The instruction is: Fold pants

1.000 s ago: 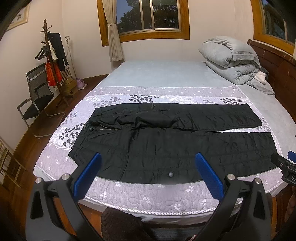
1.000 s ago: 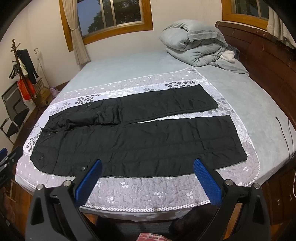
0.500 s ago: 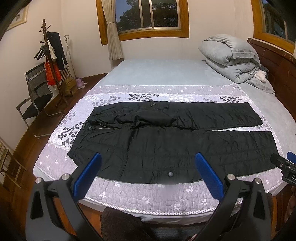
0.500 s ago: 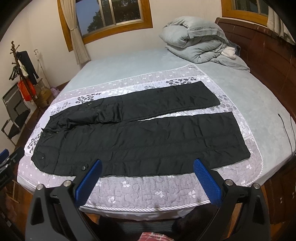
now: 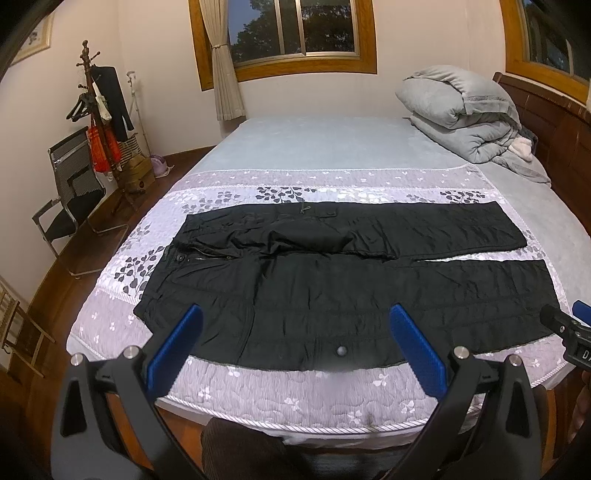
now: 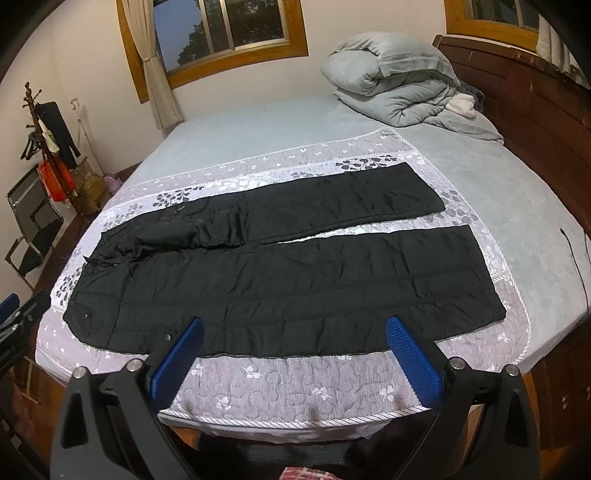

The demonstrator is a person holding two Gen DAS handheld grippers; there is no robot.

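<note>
Black pants (image 5: 332, 284) (image 6: 288, 273) lie spread flat across the white floral quilt (image 5: 295, 391) (image 6: 295, 380), waistband to the left and both legs running right, a narrow gap between the legs. My left gripper (image 5: 295, 339) hangs open over the near edge of the bed, just short of the pants' near leg, its blue pads (image 5: 173, 347) empty. My right gripper (image 6: 293, 350) is open too, above the quilt's near edge in front of the near leg, holding nothing. Each gripper's tip shows at the edge of the other's view.
A folded grey duvet (image 5: 465, 114) (image 6: 399, 77) sits at the far right by the wooden headboard (image 6: 535, 107). A coat rack (image 5: 99, 122) and black chair (image 5: 70, 195) stand on the floor to the left. A window (image 5: 291, 33) is beyond the bed.
Both views have tilted down and drawn slightly nearer, so the pants sit a little lower in frame. The pants have not moved and both grippers stay open.
</note>
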